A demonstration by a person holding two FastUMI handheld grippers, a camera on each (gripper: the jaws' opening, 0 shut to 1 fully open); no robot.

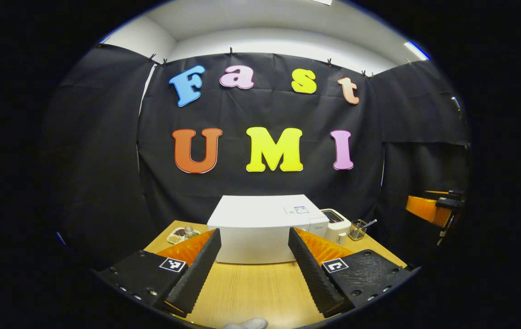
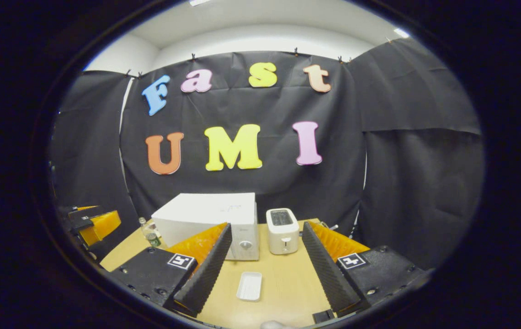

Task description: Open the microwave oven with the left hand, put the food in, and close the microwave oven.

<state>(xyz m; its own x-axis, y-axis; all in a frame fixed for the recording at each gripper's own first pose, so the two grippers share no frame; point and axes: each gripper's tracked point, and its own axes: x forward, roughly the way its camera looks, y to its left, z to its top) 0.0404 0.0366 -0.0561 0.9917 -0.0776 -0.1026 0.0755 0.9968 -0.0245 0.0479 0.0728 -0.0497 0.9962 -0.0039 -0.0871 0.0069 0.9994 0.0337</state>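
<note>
A white microwave (image 1: 260, 228) stands at the back of the wooden table (image 1: 251, 292) with its door closed; the right gripper view shows it from the right, microwave (image 2: 210, 217), with a round knob on its front. My left gripper (image 1: 254, 231) hovers open in front of it, nothing between its fingers. My right gripper (image 2: 267, 226) is also open and empty, held above a small white rectangular tray (image 2: 249, 286) lying on the table. A small dish of food (image 1: 176, 236) sits left of the microwave beside a jar (image 1: 188, 231).
A white toaster (image 2: 282, 230) stands right of the microwave, with a wire utensil holder (image 1: 357, 229) beyond it. A bottle (image 2: 151, 235) is at the microwave's left. Each view catches the other gripper off to one side: right gripper (image 1: 432, 209), left gripper (image 2: 93, 225).
</note>
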